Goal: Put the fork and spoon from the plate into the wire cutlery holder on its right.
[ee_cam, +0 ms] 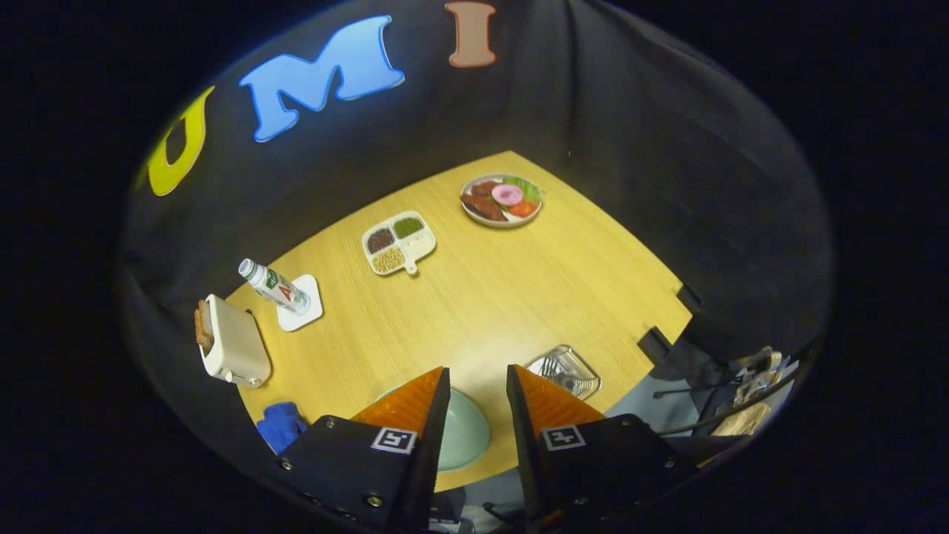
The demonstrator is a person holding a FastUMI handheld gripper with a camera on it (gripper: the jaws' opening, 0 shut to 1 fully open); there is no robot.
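1. The gripper point(478, 386) hangs high over the near edge of the table point(474, 311), looking down. Its fingers stand apart with a clear gap between them and nothing held; it is released.

2. The plate point(465, 434), pale green, lies at the near edge. The left finger covers its left part, and its right part shows in the gap between the fingers. I cannot make out a fork or spoon on the part that shows; the rest is hidden by the finger.

3. The holder point(565, 371), a shiny wire basket, sits just right of the plate, beside and slightly beyond the right finger's tip. Thin metal lines show inside it, which may be cutlery or only its own wires; too small to tell.

4. The deciding relation: the plate lies directly under and between the fingers, and the holder lies near it on the right. Any carry between them would be a short sideways shift to the right, not a reach far across the table.

5. This fits either cutlery hidden on the plate's covered part, or cutlery already in the holder. The view does not settle which.

6. Further off lie a toaster point(233, 343) and blue cloth point(280, 424) at near left, a bottle point(273, 286) on a coaster, a divided tray point(397, 242) and a food plate point(502, 199) at the far side, all well apart from the holder.
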